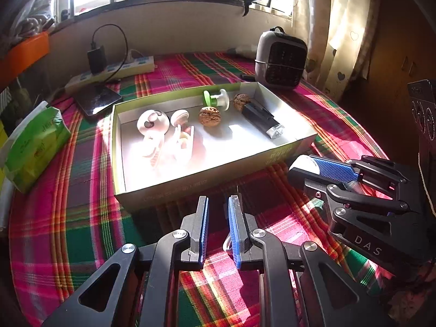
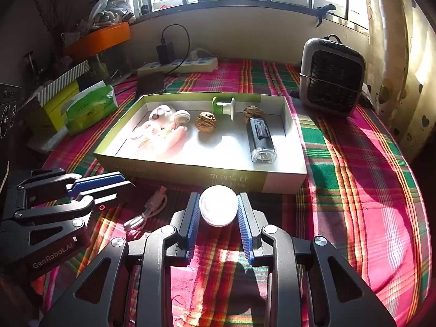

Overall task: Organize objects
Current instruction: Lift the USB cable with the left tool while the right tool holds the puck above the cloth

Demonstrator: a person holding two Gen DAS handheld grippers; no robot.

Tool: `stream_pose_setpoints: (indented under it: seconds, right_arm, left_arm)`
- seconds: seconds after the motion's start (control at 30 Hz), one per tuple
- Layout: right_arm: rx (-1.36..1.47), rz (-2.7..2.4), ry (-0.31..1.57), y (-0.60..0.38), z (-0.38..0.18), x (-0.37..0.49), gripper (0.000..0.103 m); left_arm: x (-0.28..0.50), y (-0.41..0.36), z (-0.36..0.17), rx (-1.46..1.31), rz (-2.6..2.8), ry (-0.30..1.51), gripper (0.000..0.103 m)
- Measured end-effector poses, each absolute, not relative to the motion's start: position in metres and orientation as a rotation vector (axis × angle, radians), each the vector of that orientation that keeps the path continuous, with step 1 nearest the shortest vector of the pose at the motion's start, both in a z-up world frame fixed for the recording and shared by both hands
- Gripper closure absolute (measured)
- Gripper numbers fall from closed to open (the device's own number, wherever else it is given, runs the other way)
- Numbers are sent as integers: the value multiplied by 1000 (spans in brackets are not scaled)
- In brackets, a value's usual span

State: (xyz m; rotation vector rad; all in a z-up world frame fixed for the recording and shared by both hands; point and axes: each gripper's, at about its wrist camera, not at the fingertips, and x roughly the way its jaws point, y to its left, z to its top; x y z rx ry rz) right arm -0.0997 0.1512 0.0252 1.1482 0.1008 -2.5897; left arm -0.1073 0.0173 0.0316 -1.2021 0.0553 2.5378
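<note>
Right wrist view: right gripper (image 2: 218,212) is clamping a white ball (image 2: 217,205) between its jaws, box (image 2: 190,164) ahead already holding several items, while left gripper (image 1: 218,226) is hanging closed, empty, cable (image 2: 148,212) beside it remaining.

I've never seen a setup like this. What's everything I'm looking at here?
cloth: one, pink-green plaid, underneath
box: one, green, white inside, centre
walnuts: two, brown, in box
flashlight: one, black, box's right side
spool: one, green-white, box's back
pale round pieces: several, white-pink, box's left
grilled appliance: one, grey, back right
power strip: one, white, back wall
tissue pack: one, green, left of box
cable: one, white, before the box
ball: one, white, in right gripper
left gripper: one, black and blue, shut, empty
right gripper: one, black and blue, shut on ball
</note>
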Motion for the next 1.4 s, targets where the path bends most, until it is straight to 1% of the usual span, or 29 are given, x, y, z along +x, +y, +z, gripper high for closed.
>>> stream_pose_setpoints:
  seconds: [0.03, 0.1, 0.27, 0.77, 0.9, 1.4]
  right_arm:
    - [1149, -2588, 100, 151, 25, -100, 74]
    - [1151, -2588, 100, 151, 24, -100, 74]
    - [1159, -2587, 97, 152, 23, -101, 74]
    - [1170, -2587, 91, 156, 21, -101, 74]
    - [1172, -2588, 86, 157, 20, -101, 74]
    - [1159, -2588, 79, 157, 21, -100, 74]
  left_arm:
    - [-107, 18, 31, -1205, 2536, 60, 85]
    - [-107, 20, 27, -1217, 2521, 60, 81]
    - [-109, 27, 19, -1250, 2499, 81, 80]
    - [-116, 43, 10, -1283, 2506, 132, 80]
    - [-116, 41, 10, -1287, 2522, 136, 87]
    - [-114, 35, 19, -1268, 2560, 124, 87]
